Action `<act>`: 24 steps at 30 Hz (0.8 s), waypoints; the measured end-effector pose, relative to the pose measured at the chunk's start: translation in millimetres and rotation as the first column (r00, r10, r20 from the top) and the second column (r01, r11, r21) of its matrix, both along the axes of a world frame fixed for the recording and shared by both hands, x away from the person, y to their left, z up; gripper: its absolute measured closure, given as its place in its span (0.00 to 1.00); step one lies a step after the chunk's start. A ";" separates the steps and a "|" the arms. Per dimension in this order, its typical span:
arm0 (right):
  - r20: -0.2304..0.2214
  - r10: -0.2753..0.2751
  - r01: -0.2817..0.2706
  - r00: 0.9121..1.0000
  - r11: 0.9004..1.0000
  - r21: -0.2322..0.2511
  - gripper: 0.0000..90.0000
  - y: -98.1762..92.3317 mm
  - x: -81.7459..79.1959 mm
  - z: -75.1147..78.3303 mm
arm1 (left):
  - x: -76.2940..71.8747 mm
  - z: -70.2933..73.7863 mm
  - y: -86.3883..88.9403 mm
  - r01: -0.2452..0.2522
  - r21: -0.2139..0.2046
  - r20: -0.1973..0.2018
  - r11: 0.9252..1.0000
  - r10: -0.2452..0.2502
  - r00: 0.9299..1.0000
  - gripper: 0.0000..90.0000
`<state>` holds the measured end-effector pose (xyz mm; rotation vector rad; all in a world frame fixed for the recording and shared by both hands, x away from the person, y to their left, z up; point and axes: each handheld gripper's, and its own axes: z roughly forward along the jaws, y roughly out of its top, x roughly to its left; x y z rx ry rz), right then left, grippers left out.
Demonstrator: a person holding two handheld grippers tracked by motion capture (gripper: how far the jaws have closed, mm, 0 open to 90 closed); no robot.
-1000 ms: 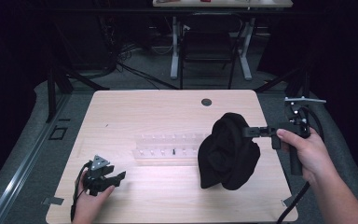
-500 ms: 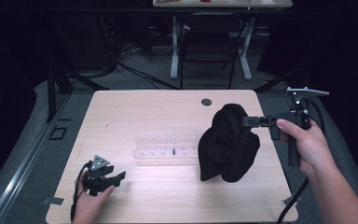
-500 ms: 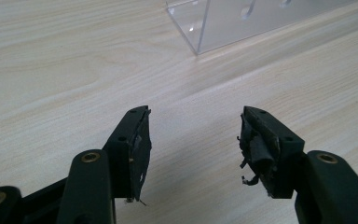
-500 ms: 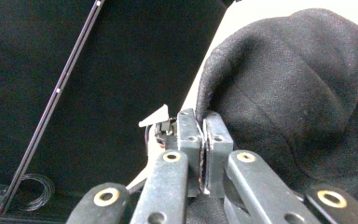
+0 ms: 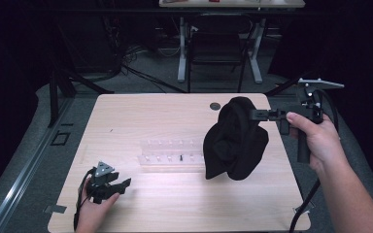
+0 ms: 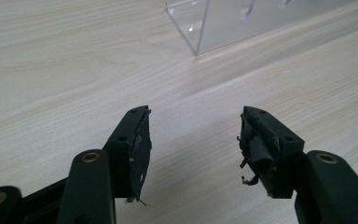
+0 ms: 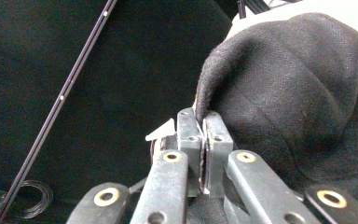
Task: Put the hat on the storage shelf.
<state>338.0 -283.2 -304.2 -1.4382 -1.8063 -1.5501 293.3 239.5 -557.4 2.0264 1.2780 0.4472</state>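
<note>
A black cloth (image 5: 235, 141) hangs in a bunched fold over the right half of the wooden table (image 5: 184, 204), its lower end near the tabletop. My right gripper (image 5: 253, 114) is shut on the cloth's upper edge and holds it up; in the right gripper view the jaws pinch the black cloth (image 7: 298, 107) with a white tag at the pinch (image 7: 199, 122). My left gripper (image 5: 121, 184) rests low on the table at the front left, open, with bare wood between its fingers (image 6: 137, 144).
A clear plastic rack (image 5: 172, 154) lies in the table's middle, partly behind the cloth; its corner (image 6: 200, 28) shows ahead of the left gripper. A round dark grommet (image 5: 215, 105) sits near the table's far edge. Desk legs and cables stand beyond the table.
My right gripper has risen a little with the cloth, lifting it higher off the table. The left gripper has stayed put.
</note>
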 end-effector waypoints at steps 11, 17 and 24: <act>-0.006 -0.014 0.014 1.000 1.000 0.003 0.98 6.4 14.2 2.6 | 0.8 -0.2 0.7 0.000 0.003 0.003 1.000 0.000 1.000 0.48; -0.004 -0.036 0.036 0.999 0.999 0.015 0.98 11.7 23.6 5.5 | 0.9 0.0 0.9 0.000 0.003 0.004 1.000 0.000 1.000 0.48; -0.015 -0.057 0.057 0.998 0.998 0.009 0.98 19.7 35.3 4.4 | 1.6 -0.2 1.1 0.002 0.002 0.002 1.000 -0.002 1.000 0.49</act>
